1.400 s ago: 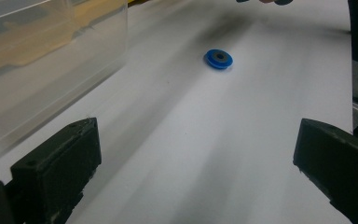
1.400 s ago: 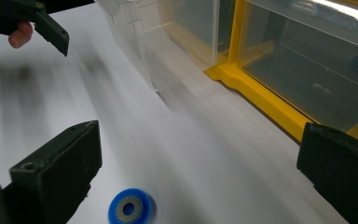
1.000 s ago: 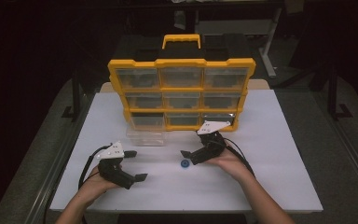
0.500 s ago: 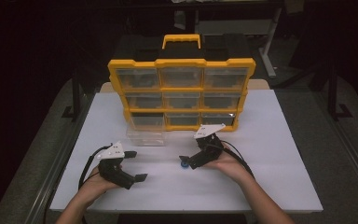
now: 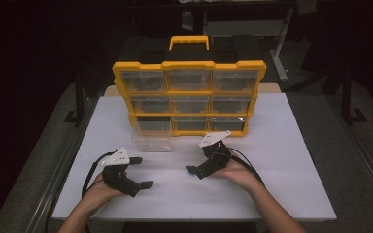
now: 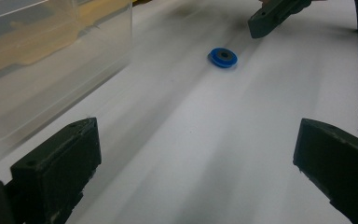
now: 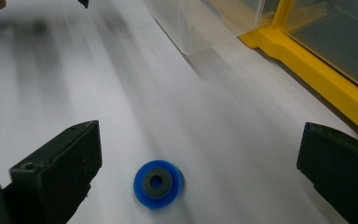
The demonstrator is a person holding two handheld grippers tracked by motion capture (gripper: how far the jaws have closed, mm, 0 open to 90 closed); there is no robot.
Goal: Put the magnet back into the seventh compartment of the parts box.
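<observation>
- White table [image 5: 291, 160]: the yellow drawer organizer [image 5: 189, 87] stands at upper centre, with a clear drawer [image 5: 151, 141] pulled out in front of it.
- Right gripper [image 5: 194, 171], jaws spread wide, has shifted left over the disc since the earlier frame.
- Left gripper [image 5: 141, 172], lower left, jaws spread, unchanged.
- Blue disc [image 7: 158, 183] lies flat at lower centre, hole up, with no long axis.

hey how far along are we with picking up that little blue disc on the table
Done: one clear drawer is pulled out of the yellow organizer onto the table. In hand: the right gripper, jaws open, is lined up on the blue disc, which lies flat, ungrasped. Left: closing on it and lifting. The left gripper sits open, apart.
</observation>
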